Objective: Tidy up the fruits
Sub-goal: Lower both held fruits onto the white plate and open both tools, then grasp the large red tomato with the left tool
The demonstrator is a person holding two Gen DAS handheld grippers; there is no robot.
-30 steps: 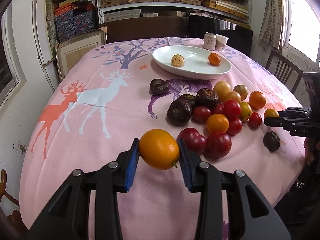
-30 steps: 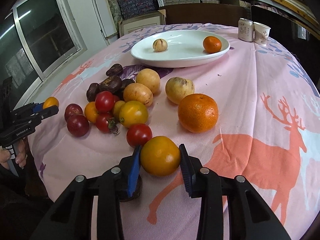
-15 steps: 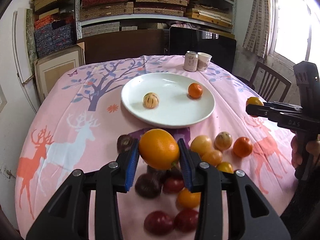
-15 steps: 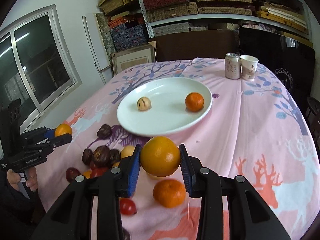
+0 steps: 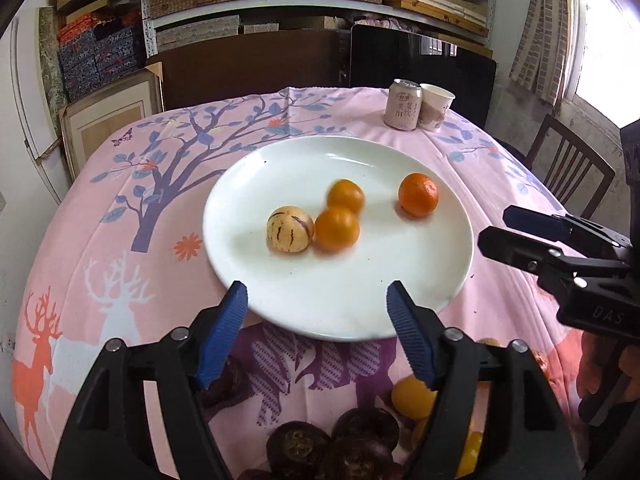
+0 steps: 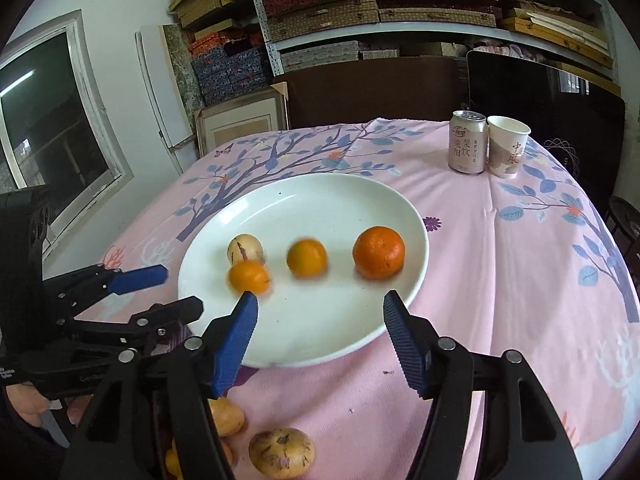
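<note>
Left gripper tilts downward, jaws opening, nothing between them. Right gripper likewise: jaws opening, empty.

You have 1 white plate ahead of your fingers, and on it you can count 4 fruits: 1 pale striped melon-like fruit, 2 smooth orange-yellow fruits, both blurred, and 1 deeper orange mandarin. Beyond the plate stand 1 can and 1 paper cup. Below your left fingers lie at least 3 dark purple fruits and at least 2 yellow ones. Under your right fingers you see 1 more striped pale fruit and 1 tan one; the rest are hidden.
</note>
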